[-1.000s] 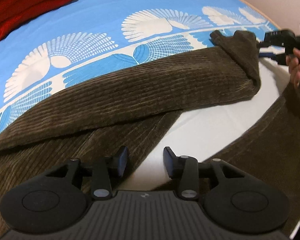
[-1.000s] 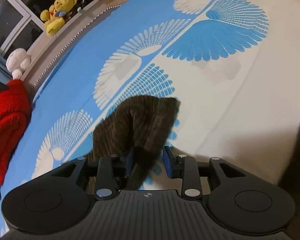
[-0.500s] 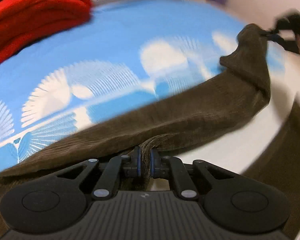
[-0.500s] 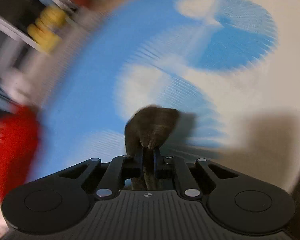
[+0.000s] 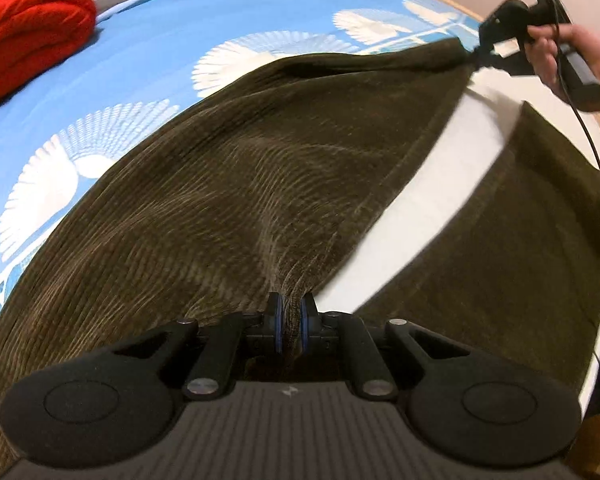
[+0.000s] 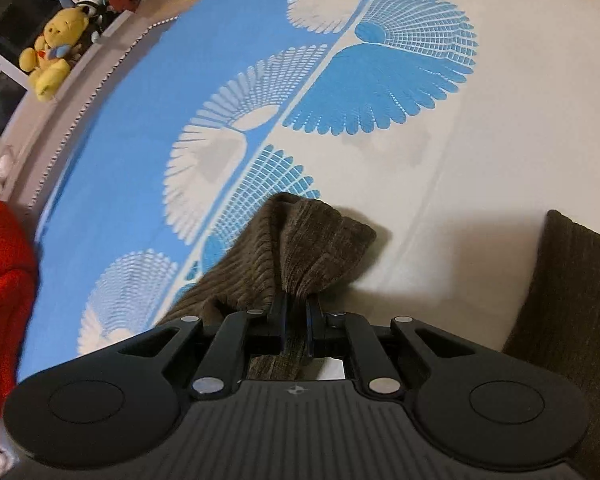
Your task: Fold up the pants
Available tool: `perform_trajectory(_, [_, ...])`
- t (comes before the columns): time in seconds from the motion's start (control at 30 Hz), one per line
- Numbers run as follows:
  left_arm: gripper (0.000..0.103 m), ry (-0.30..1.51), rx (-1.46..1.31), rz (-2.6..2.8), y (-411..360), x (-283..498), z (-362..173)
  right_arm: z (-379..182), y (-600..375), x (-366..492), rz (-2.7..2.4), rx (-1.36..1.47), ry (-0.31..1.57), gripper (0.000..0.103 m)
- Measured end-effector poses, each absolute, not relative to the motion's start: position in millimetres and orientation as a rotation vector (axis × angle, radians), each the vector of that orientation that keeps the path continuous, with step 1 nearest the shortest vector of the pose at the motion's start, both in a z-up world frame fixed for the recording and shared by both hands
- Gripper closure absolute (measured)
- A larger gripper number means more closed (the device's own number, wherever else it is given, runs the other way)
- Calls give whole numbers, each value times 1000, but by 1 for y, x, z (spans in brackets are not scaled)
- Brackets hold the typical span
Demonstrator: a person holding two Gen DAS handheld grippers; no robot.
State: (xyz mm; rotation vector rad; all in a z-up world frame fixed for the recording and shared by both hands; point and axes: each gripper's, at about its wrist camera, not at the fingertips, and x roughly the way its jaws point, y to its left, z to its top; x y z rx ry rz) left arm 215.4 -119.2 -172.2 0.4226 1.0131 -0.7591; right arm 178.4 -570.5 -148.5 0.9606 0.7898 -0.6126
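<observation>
Fingers of my left gripper [image 5: 290,322] pinched tight on a bunch of the brown corduroy pants [image 5: 260,168]; my right gripper [image 6: 296,322] clamped on the far hem end. One pant leg lifted and stretched between the two, above the blue-and-white bedspread [image 5: 148,40]. Other leg [image 5: 500,248] flat on the bed, to the right. Red blanket [image 5: 24,28] at far left. Yellow plush toy [image 6: 50,56] on the ledge beyond.

Open bedspread [image 6: 480,168] lies free from 12 to 2 o'clock beyond the lifted pants leg [image 5: 260,168]. A red blanket [image 5: 28,32] blocks 10 o'clock; the other leg [image 6: 576,292] covers 3 o'clock.
</observation>
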Motion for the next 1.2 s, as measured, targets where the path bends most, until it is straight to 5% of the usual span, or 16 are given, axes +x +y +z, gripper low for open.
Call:
perform_trajectory(0.1, [93,1013,471,-825,-121,204,-172,-127,-578,159,-642,972,731,95])
perform_trajectory(0.27, [83,1040,579,-882,-136,187,-184,-177,-594,120,-958,1013,991,93])
perform_trajectory(0.43, [68,1041,444,-903,-123,198,-165,-145,-582,125,-943,822,854,80])
perform_trajectory(0.57, [66,999,298,-858,-99,215,-143,-124,-561,138,-881,657,769,71])
perform_trajectory(0.73, [66,966,246,-729,-76,226,-132,-149,-568,152,-665,919,806,58])
perform_trajectory(0.87, [66,952,259,-653,-59,230,-129,-186,-581,155,-664,1162,849,59])
perform_trajectory(0.9, [66,948,268,-639,-52,228,-128,-191,-584,156,-688,1187,832,60])
perform_trajectory(0.97, [66,944,280,-623,-42,226,-126,-189,-587,162,-738,1175,789,89])
perform_trajectory(1.0, [66,943,286,-610,-36,227,-128,-183,-589,168,-764,1140,765,91])
perform_trajectory(1.1, [66,939,283,-554,-3,227,-126,-160,-591,183,-708,1090,555,91])
perform_trajectory(1.17, [66,939,249,-481,24,233,-125,-141,-591,187,-550,1050,295,83])
perform_trajectory(1.2, [66,938,224,-437,40,237,-123,-135,-588,187,-544,1017,218,70])
